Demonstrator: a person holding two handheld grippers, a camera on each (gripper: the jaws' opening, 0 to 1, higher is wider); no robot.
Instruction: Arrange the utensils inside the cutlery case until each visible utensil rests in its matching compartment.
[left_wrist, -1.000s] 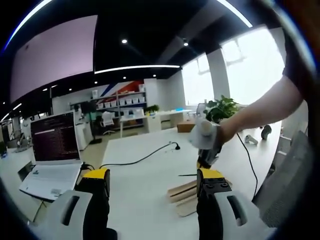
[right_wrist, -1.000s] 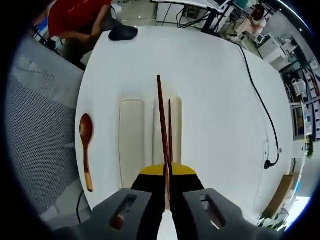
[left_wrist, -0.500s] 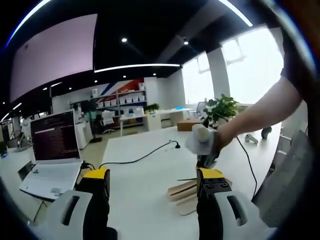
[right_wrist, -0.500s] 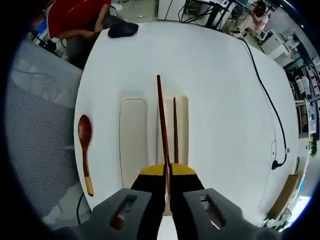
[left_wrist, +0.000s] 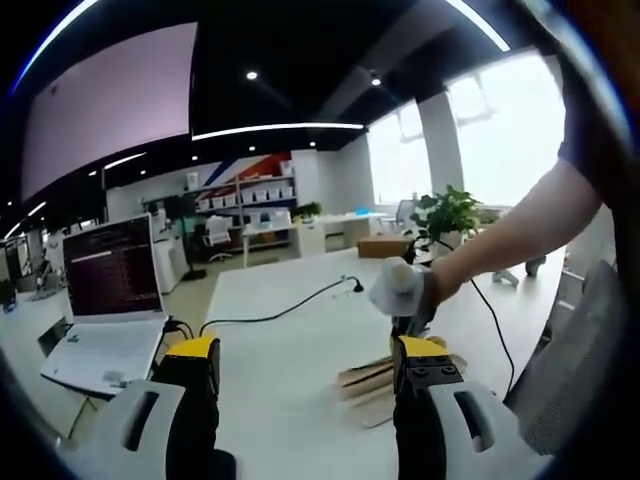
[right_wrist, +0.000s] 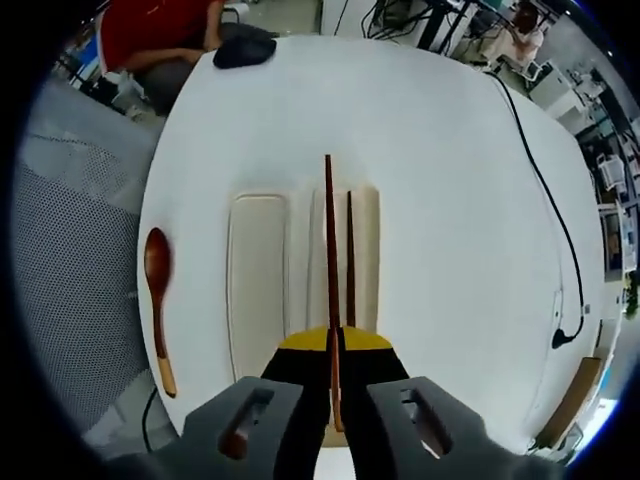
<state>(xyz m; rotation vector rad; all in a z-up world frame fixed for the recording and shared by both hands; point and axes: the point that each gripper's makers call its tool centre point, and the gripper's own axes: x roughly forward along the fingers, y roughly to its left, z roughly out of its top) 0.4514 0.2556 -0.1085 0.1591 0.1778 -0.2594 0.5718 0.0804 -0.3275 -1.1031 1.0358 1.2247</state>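
The right gripper view looks straight down on the white table (right_wrist: 440, 200). The right gripper (right_wrist: 334, 345) has its jaws pinched tight on a dark chopstick (right_wrist: 329, 260) whose long axis runs straight away from the camera, tip pointing far, over the cutlery case (right_wrist: 262, 290). A second chopstick (right_wrist: 350, 255) already lies in the case's right-hand slot, parallel and just beside it. A wooden spoon (right_wrist: 155, 300) sits on the table left of the case, bowl at the far end.

The left gripper view gives the room instead: laptop (left_wrist: 105, 300) far left, black cable (left_wrist: 280, 315), potted plant (left_wrist: 445, 215). The left gripper (left_wrist: 305, 360) hangs with jaws spread, nothing between them.
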